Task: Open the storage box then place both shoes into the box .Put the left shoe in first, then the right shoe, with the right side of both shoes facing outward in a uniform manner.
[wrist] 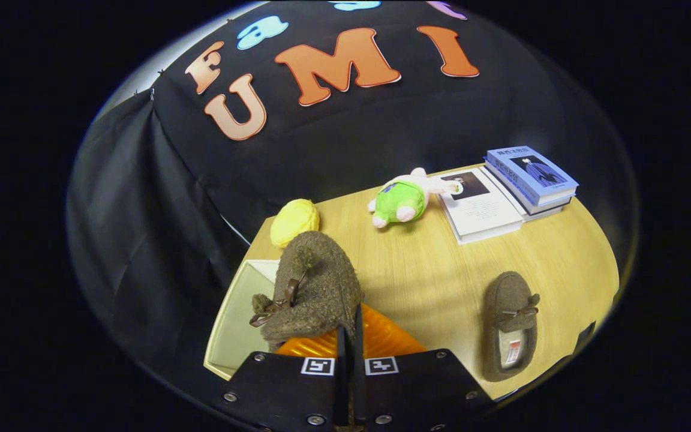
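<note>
Tool (350, 336): fingers drawn close together and clamped on the held shoe (312, 288), a brown fuzzy slipper with a small bow on top. The grip appeared to be on the shoe's heel-side rim; the exact contact spot was hidden behind the fingers.

Held shoe: lifted, long axis running away from the tool, toe pointing ahead and slightly up toward the yellow ball (294, 222). Bow side faced left, over the box.

Storage box (234, 324): pale, open, sitting at the left end of the desk (441, 270), directly below and left of the held shoe. An orange ribbed part (381, 339) showed just under the shoe, next to the fingers; I could not tell whether it was the lid or a wall of the box.

Second shoe (510, 324): same brown kind, lying flat on the desk well to the right of the tool, sole down, opening up. Long axis ran roughly parallel to the fingers, toe away from the tool, bow facing up.

Beyond the fingers: yellow ball at the desk's far left corner, just past the held shoe's toe; a green and pink plush toy (405, 201) farther back; a flat white book (480, 207) beside it, touching a stack of blue books (531, 177) at the far right.
</note>
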Available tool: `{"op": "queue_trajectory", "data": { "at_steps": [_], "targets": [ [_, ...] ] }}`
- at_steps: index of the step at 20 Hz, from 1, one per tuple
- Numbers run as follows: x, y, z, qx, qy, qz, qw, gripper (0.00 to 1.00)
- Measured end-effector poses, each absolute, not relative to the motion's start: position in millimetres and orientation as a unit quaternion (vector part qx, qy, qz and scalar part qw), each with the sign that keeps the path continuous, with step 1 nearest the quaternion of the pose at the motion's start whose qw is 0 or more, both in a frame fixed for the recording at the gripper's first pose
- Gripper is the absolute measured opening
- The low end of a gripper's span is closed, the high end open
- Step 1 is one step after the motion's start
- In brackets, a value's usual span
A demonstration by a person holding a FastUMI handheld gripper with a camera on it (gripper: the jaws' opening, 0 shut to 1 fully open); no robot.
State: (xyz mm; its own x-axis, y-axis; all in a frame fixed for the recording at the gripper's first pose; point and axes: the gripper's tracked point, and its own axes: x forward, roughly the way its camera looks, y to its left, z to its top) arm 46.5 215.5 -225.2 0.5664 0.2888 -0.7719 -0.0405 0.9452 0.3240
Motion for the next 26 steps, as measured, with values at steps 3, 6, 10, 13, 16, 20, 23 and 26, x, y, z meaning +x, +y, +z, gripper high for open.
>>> {"op": "queue_trajectory", "data": {
  "at_steps": [3, 6, 10, 13, 16, 20, 23, 26],
  "targets": [
    [50.5, 243.5, -223.9, 0.144, 0.462, 0.105, 0.869, 0.04],
    [44.5, 277.3, -234.2, 0.162, 0.488, 0.126, 0.848, 0.04],
    [49.9, 307.0, -248.1, 0.165, 0.504, 0.127, 0.838, 0.04],
    [50.4, 324.9, -268.6, 0.166, 0.523, 0.122, 0.827, 0.04],
    [43.2, 340.8, -289.0, 0.164, 0.544, 0.125, 0.813, 0.04],
    [29.3, 355.3, -322.0, 0.160, 0.574, 0.118, 0.794, 0.04],
    [22.2, 363.2, -332.0, 0.153, 0.590, 0.117, 0.784, 0.09],
    [4.7, 365.7, -342.3, 0.150, 0.623, 0.120, 0.758, 0.27]
  ]
}}
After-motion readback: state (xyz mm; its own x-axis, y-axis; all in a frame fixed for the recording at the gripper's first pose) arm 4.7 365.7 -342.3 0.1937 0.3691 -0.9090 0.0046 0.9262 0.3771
